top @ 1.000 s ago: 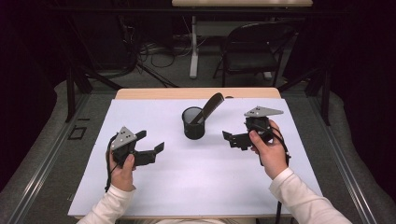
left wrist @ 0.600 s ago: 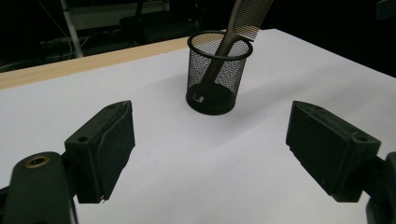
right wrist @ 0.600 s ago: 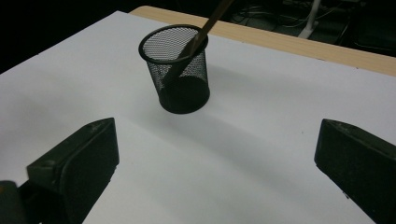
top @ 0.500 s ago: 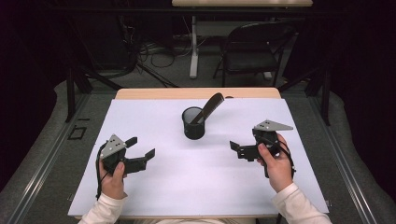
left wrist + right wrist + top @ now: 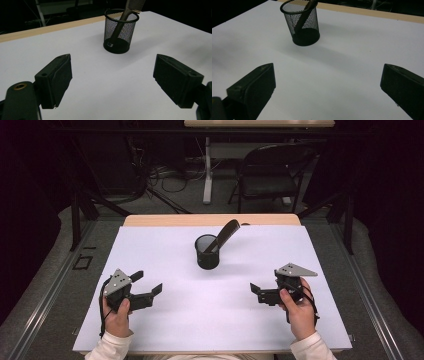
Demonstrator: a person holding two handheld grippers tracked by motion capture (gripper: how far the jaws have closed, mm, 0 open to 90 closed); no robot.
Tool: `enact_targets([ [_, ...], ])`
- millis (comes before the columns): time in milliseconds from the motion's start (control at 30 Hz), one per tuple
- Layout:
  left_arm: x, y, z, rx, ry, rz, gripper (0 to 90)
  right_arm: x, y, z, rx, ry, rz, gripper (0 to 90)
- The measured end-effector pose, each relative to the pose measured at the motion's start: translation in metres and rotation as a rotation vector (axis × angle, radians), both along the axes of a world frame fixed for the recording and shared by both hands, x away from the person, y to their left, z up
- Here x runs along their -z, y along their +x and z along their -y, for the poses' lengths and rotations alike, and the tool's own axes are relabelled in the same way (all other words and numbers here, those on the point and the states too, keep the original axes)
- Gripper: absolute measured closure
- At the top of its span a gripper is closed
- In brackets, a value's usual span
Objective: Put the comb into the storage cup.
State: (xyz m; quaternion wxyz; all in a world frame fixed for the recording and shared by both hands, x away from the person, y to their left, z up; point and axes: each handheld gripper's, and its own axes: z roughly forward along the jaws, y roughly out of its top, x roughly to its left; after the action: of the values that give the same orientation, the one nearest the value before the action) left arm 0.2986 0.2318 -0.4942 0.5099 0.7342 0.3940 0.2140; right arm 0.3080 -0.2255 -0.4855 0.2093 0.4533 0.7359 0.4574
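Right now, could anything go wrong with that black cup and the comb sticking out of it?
Maybe. The comb leans far over the rim of the mesh cup, so a pull on its top might tip the light cup over. Both the left gripper and the right gripper are open and well apart from the cup, so neither steadies it. The cup stands on smooth white paper and could slide if nudged.
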Motion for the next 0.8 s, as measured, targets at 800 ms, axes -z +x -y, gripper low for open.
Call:
enact_targets([
  [800, 0.011, 0.004, -0.005, 0.005, -0.002, -0.016, 15.7, 0.038, -0.003, 0.002, 0.002, -0.046, -0.002, 0.0],
])
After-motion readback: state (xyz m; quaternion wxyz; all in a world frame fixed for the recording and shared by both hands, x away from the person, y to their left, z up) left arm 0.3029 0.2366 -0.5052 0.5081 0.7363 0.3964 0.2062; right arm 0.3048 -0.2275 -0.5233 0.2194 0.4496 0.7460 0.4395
